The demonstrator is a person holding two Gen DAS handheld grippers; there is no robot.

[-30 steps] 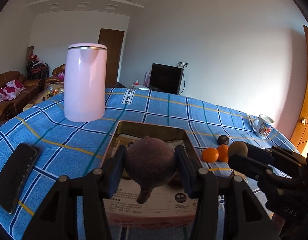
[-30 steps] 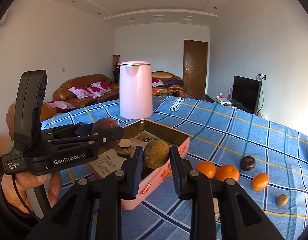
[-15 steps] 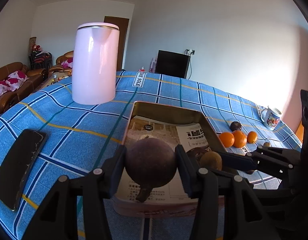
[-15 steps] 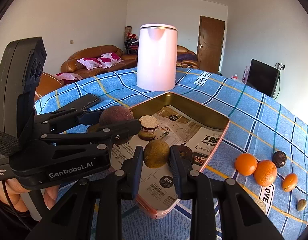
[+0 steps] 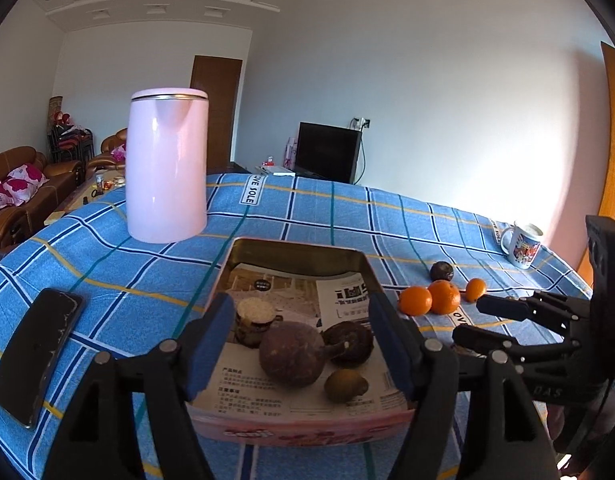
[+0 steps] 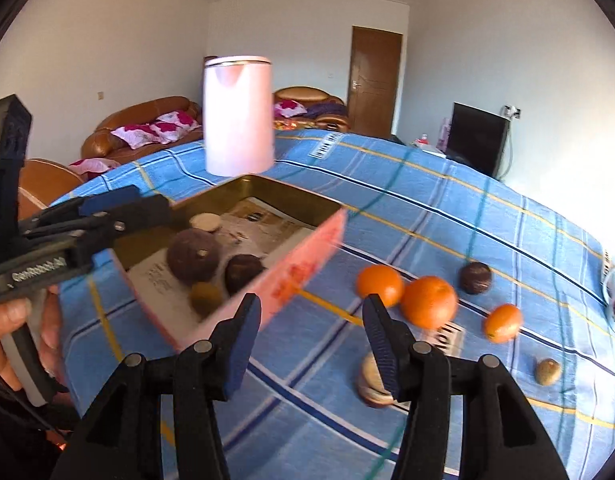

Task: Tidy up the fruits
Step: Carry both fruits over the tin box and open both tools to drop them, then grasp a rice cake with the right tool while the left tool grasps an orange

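both grippers empty, jaws spread wide. left gripper (image 5: 301, 344) hovering over the near end of the pink tin (image 5: 299, 426), which serves as landmark on the blue checked table (image 5: 107, 268). inside the tin, on printed paper: a large dark round fruit (image 5: 291, 354), a shrivelled brown fruit (image 5: 349, 342) touching it, a small greenish-brown fruit (image 5: 345, 386) nearest the near wall, and a small lidded jar (image 5: 254, 318) further in.

right gripper (image 6: 313, 340) off the tin's right side, above bare cloth. loose fruit right of the tin: two oranges (image 6: 407, 292) touching, a dark round fruit (image 6: 474, 278) behind them, a smaller orange (image 6: 503, 322), a small brown one (image 6: 547, 371) furthest out. likely next pick: a flattish tan piece (image 6: 371, 386) just beyond the right fingertip (image 6: 383, 344), partly hidden by it and motion-blurred, so kind and long axis cannot be told. right gripper clearly the nearer one.

beyond the tin's far end, a pink kettle (image 5: 167, 164); left of the tin, a dark phone (image 5: 37, 354); far right, a mug (image 5: 523, 244).
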